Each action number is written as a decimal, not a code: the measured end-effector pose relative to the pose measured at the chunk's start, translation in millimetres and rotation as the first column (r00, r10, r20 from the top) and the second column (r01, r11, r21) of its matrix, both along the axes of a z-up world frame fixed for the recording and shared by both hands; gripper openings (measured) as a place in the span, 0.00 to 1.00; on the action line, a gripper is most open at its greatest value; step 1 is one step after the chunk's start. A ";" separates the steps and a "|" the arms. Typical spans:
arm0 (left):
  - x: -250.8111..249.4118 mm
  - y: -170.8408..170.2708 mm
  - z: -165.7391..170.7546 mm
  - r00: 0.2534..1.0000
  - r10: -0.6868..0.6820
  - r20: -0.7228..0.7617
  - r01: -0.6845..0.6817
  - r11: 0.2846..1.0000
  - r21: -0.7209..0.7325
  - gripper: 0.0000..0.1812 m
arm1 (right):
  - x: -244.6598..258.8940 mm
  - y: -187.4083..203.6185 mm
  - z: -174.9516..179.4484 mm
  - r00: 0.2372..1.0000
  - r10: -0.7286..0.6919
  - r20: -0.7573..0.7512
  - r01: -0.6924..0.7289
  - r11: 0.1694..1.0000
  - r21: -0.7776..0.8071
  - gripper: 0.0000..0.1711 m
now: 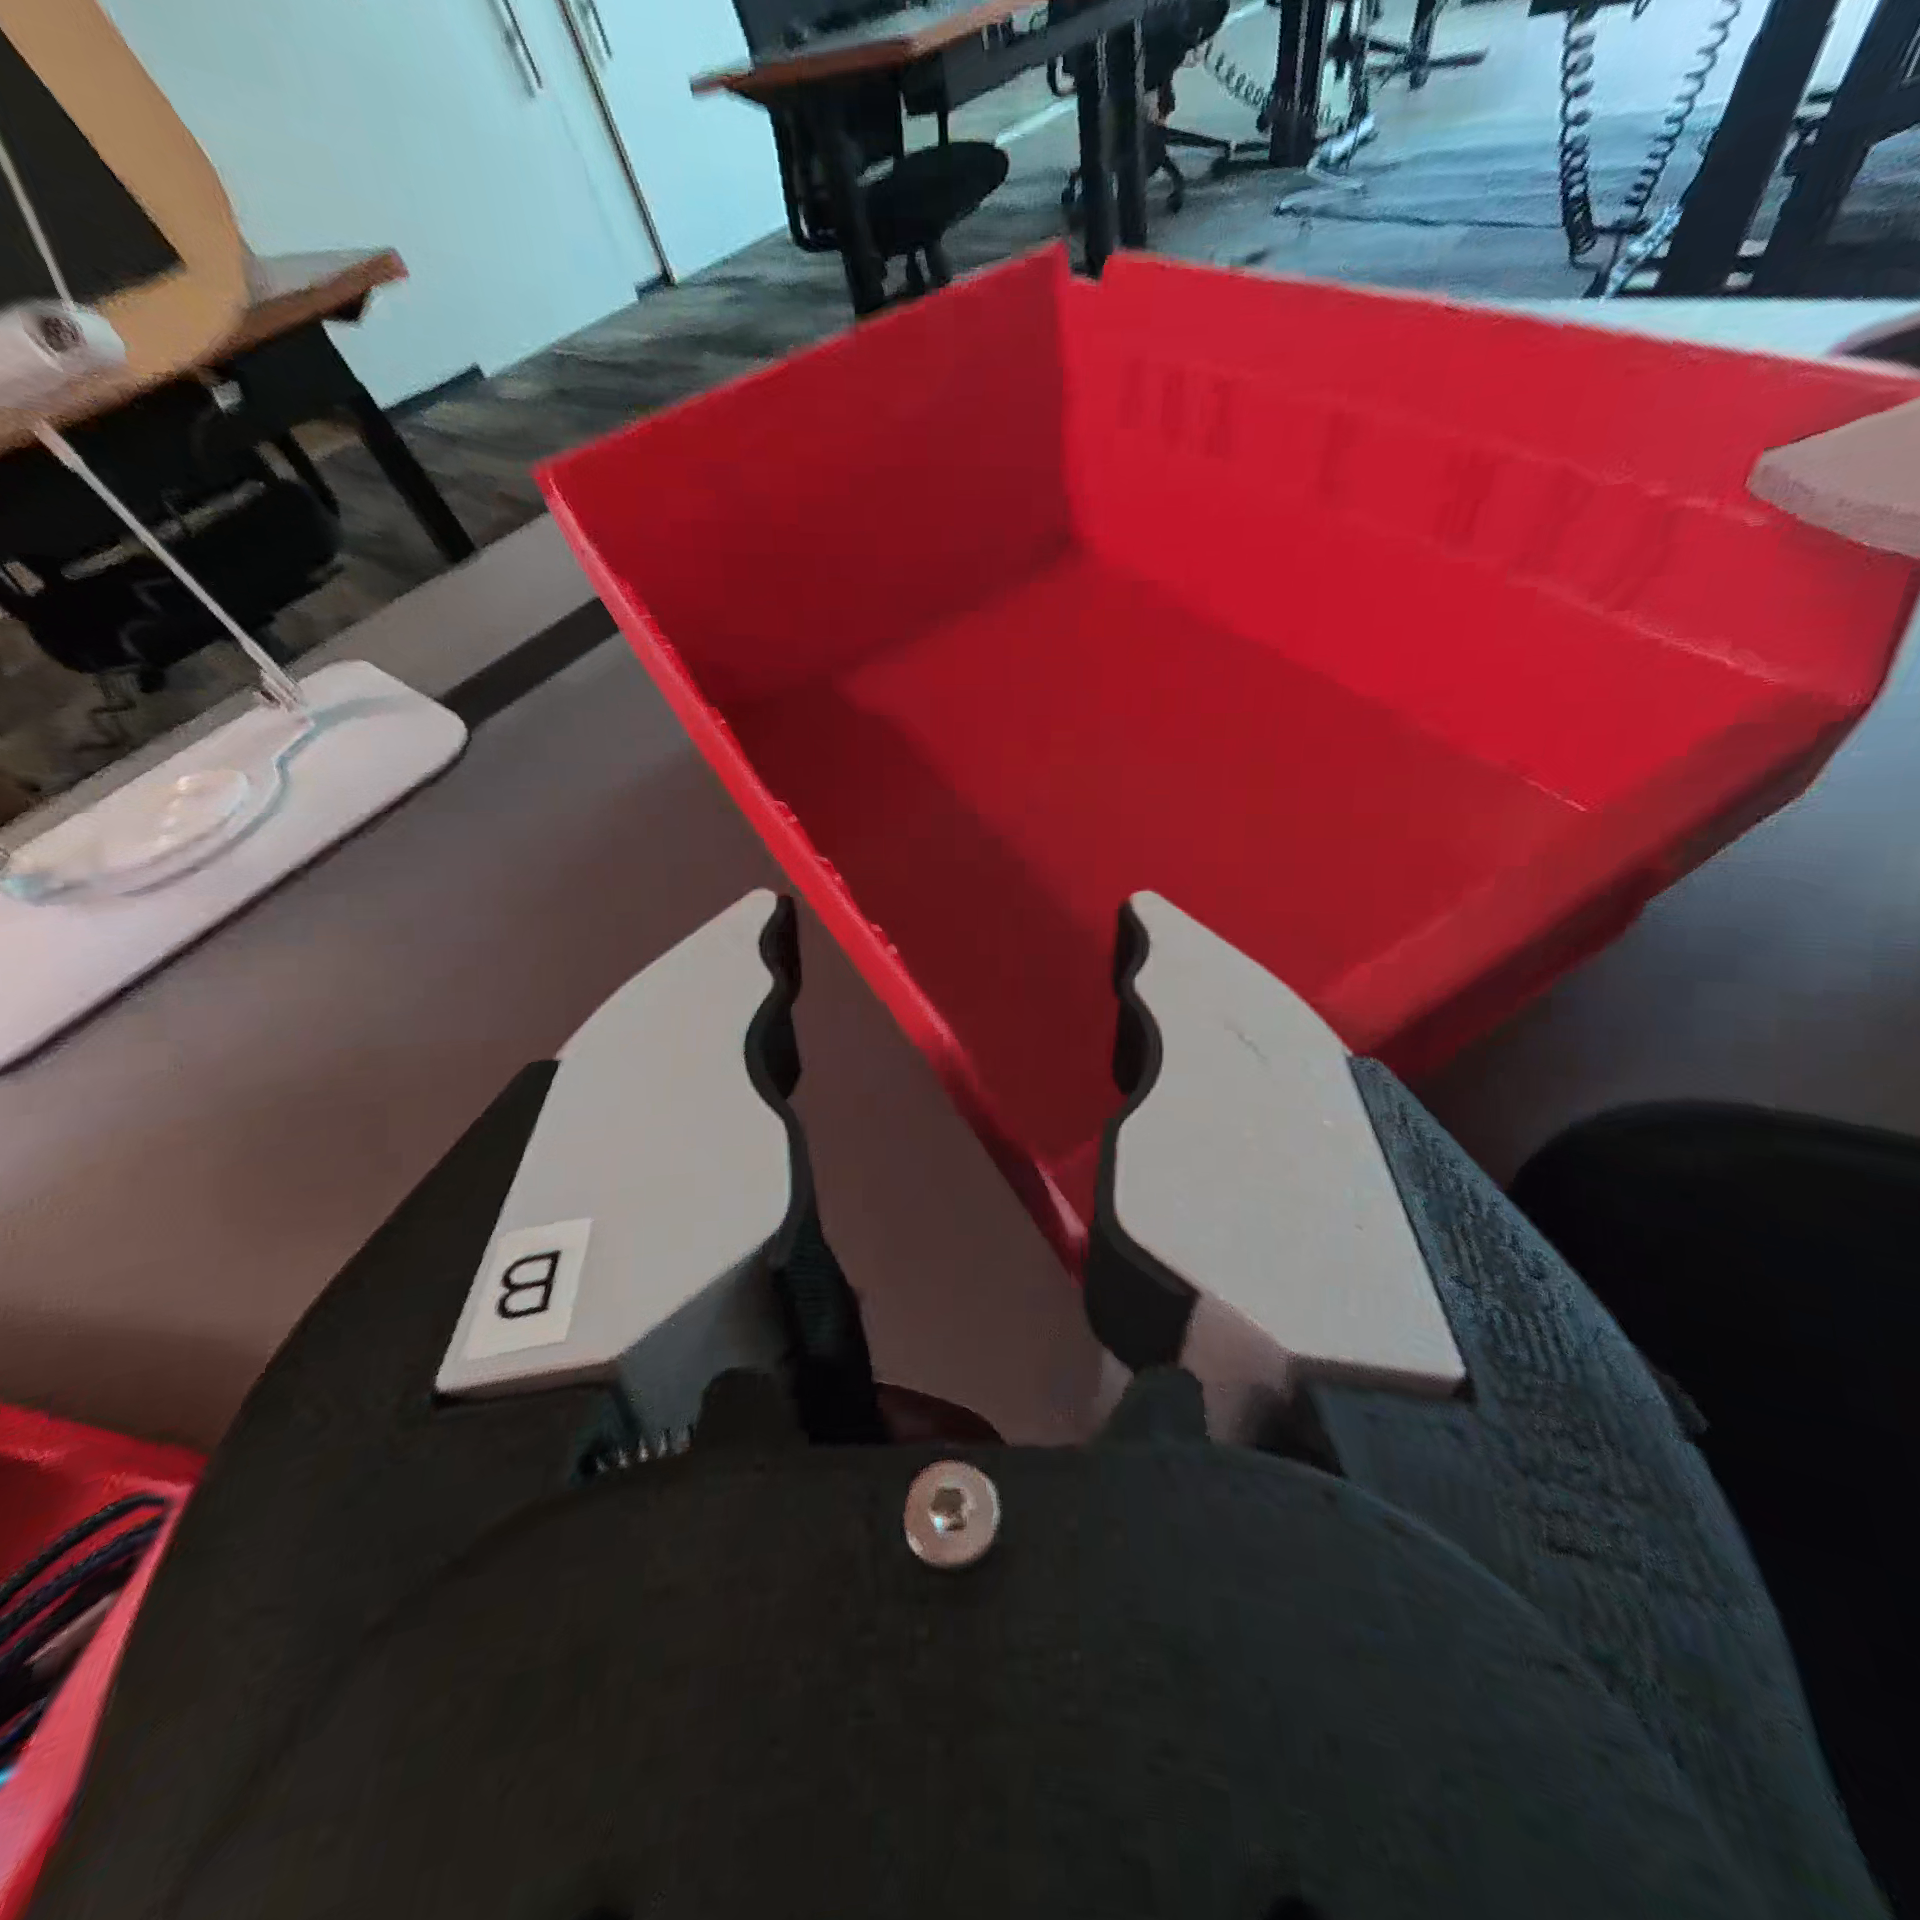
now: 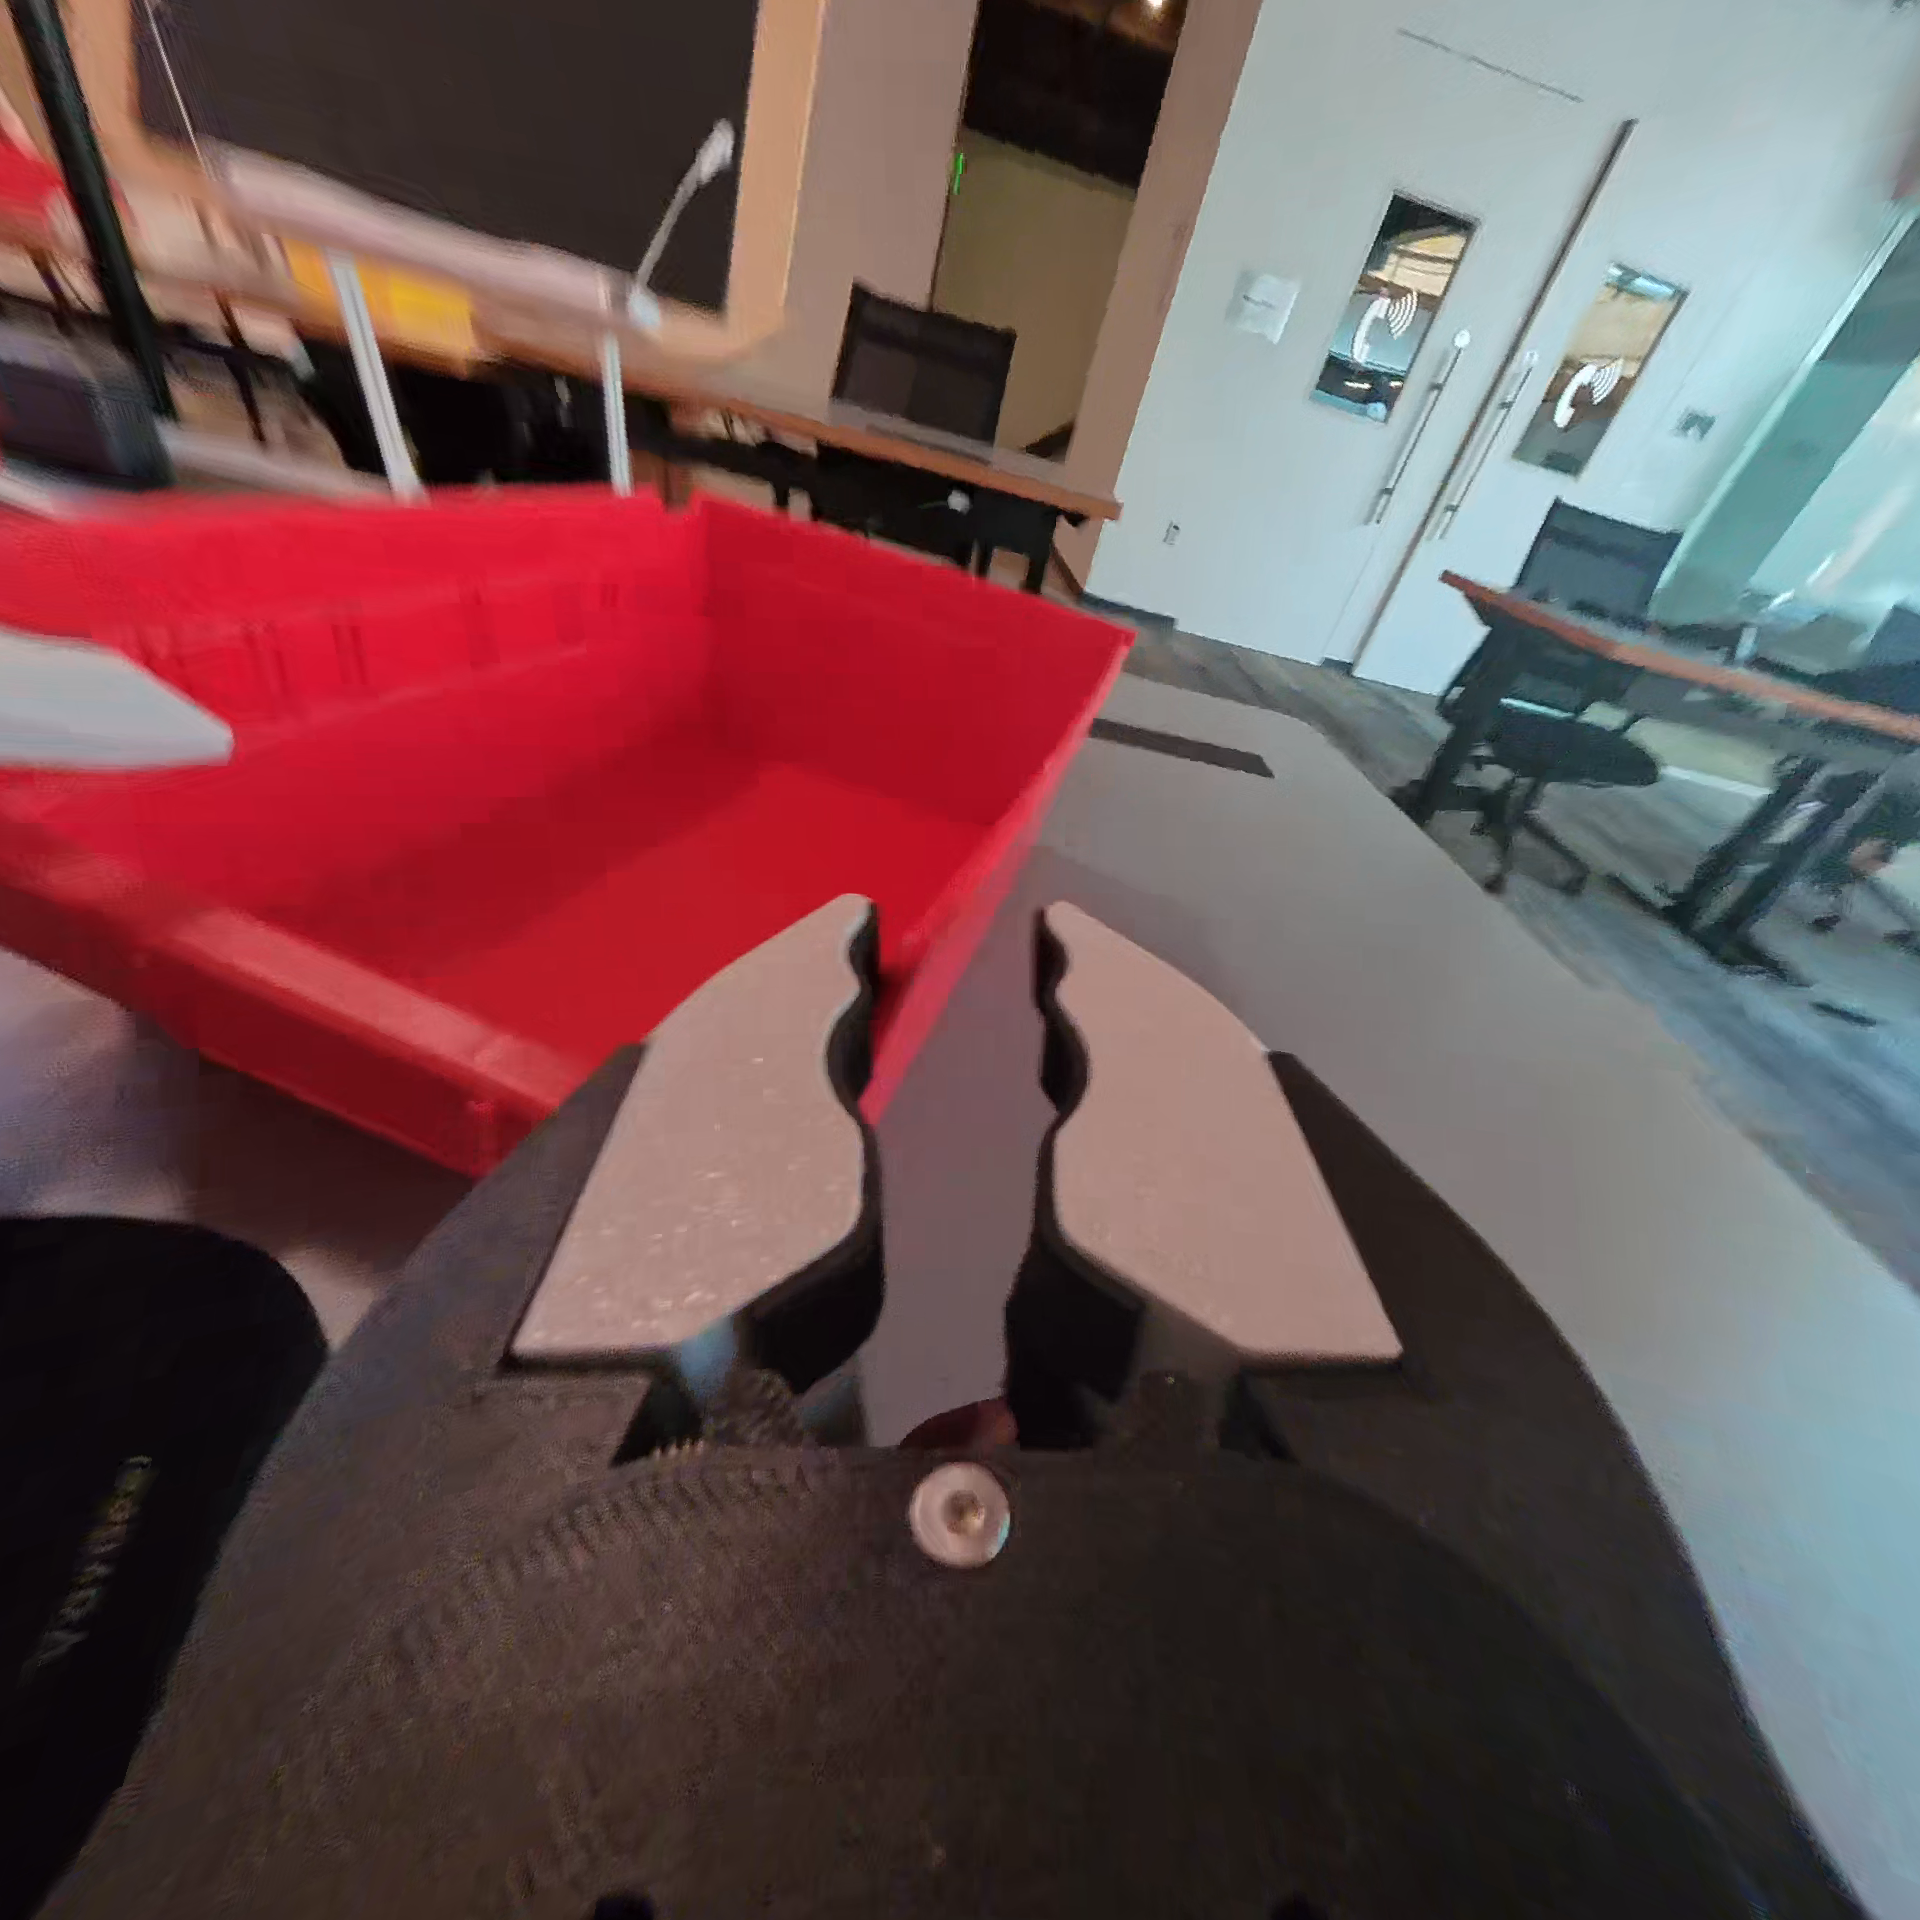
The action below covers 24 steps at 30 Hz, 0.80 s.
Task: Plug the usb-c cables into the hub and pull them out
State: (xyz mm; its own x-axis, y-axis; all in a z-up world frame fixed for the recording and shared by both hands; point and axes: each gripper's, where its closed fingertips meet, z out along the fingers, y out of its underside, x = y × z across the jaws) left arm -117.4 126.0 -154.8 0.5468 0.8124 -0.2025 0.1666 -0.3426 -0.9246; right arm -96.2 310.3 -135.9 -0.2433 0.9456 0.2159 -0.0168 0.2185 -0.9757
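**Left wrist view and right wrist view: both grippers spread over a red bin, no cables or hub clearly in sight**

Left wrist view shows the left gripper (image 1: 951, 920) with its jaws spread and nothing between them, hanging over the near left wall of an open red bin (image 1: 914, 582) that sits on a dark tabletop (image 1: 364, 1039). The bin's floor shows bare where it can be seen. To the left lies a pale mat (image 1: 343, 769) with a clear glass piece on it. At the lower left edge a second red container (image 1: 62, 1496) holds dark braided cords (image 1: 73, 1548); whether these are the usb-c cables cannot be told, and no hub is visible. A grey fingertip of the other gripper pokes in at the right edge.

Right wrist view shows the right gripper (image 2: 956, 914), jaws apart and empty, poised at the near right corner of the same red bin (image 2: 894, 665); its left finger overlaps the bin wall, its right finger lies over the tabletop (image 2: 1351, 987). A black object (image 2: 125, 1455) sits at the lower left.
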 end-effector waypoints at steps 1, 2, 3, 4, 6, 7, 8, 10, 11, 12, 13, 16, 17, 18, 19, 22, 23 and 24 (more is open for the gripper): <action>4.1 -2.7 9.3 0.999 -0.002 -0.041 0.002 1.000 -0.004 0.34 | 3.6 4.7 8.5 1.000 0.021 -0.012 -0.022 0.997 -0.075 0.21; 8.9 -8.1 20.1 0.996 -0.001 -0.086 0.000 1.000 -0.013 0.36 | 7.9 11.3 19.2 0.999 0.029 -0.037 -0.033 0.990 -0.138 0.24; 14.7 -16.2 30.7 0.992 0.005 -0.123 -0.008 1.000 -0.020 0.37 | 13.9 15.9 31.7 0.996 0.042 -0.077 -0.055 0.984 -0.171 0.27; 21.6 -26.0 39.2 0.989 0.008 -0.145 -0.012 1.000 -0.026 0.37 | 20.9 16.4 44.0 0.991 0.069 -0.119 -0.089 0.981 -0.174 0.27; 33.6 -53.1 48.0 0.988 0.033 -0.152 -0.039 0.998 -0.039 0.37 | 32.6 5.2 60.8 0.976 0.158 -0.153 -0.178 0.976 -0.127 0.37; 38.1 -69.7 47.9 0.989 0.051 -0.141 -0.060 0.997 -0.057 0.37 | 36.4 -5.7 61.2 0.970 0.216 -0.111 -0.228 0.967 -0.112 0.48; 40.6 -89.3 45.7 0.988 0.087 -0.126 -0.098 0.992 -0.082 0.37 | 39.9 -18.5 56.3 0.959 0.280 -0.031 -0.282 0.955 -0.096 0.57; 46.2 -127.7 36.6 0.984 0.155 -0.084 -0.166 0.977 -0.134 0.36 | 47.8 -44.2 48.7 0.921 0.378 0.094 -0.373 0.926 -0.066 0.63; 49.8 -144.5 30.9 0.982 0.184 -0.054 -0.190 0.970 -0.149 0.36 | 50.8 -55.7 49.3 0.909 0.403 0.111 -0.400 0.915 -0.044 0.62; 53.7 -159.4 25.2 0.977 0.211 -0.021 -0.212 0.964 -0.161 0.35 | 53.1 -67.7 49.7 0.898 0.423 0.121 -0.424 0.905 -0.018 0.58; 57.7 -172.0 19.8 0.973 0.232 0.004 -0.227 0.957 -0.179 0.35 | 54.8 -80.6 47.7 0.884 0.447 0.140 -0.452 0.892 0.004 0.55; 66.6 -202.8 5.7 0.952 0.303 0.045 -0.281 0.921 -0.269 0.29 | 53.6 -115.9 21.7 0.822 0.488 0.293 -0.531 0.843 0.088 0.49; 67.4 -212.0 1.2 0.939 0.340 0.053 -0.310 0.903 -0.297 0.26 | 50.4 -122.6 8.5 0.807 0.468 0.359 -0.542 0.828 0.140 0.49; 67.9 -218.1 -4.5 0.930 0.362 0.069 -0.322 0.890 -0.322 0.23 | 46.0 -126.3 -5.0 0.799 0.430 0.421 -0.545 0.814 0.203 0.49; 67.5 -221.9 -10.8 0.924 0.373 0.089 -0.323 0.882 -0.342 0.23 | 40.8 -127.5 -17.1 0.796 0.378 0.473 -0.539 0.799 0.268 0.50; 62.8 -228.8 -29.1 0.911 0.387 0.143 -0.303 0.863 -0.405 0.23 | 28.6 -135.9 -41.6 0.778 0.283 0.561 -0.547 0.744 0.382 0.50; 61.0 -230.5 -34.7 0.907 0.390 0.158 -0.294 0.855 -0.427 0.23 | 26.2 -139.8 -48.3 0.770 0.264 0.581 -0.558 0.721 0.412 0.50; 59.0 -232.1 -39.1 0.906 0.390 0.166 -0.283 0.849 -0.447 0.23 | 22.7 -141.4 -53.8 0.772 0.235 0.591 -0.557 0.698 0.451 0.50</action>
State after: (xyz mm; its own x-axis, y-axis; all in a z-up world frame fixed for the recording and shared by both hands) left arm -58.4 -106.2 -193.9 0.3293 0.8302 -0.4499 0.5394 -0.5564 -0.6320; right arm -73.5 168.8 -189.7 -0.7806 0.4565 0.4268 0.1643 0.8088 -0.5646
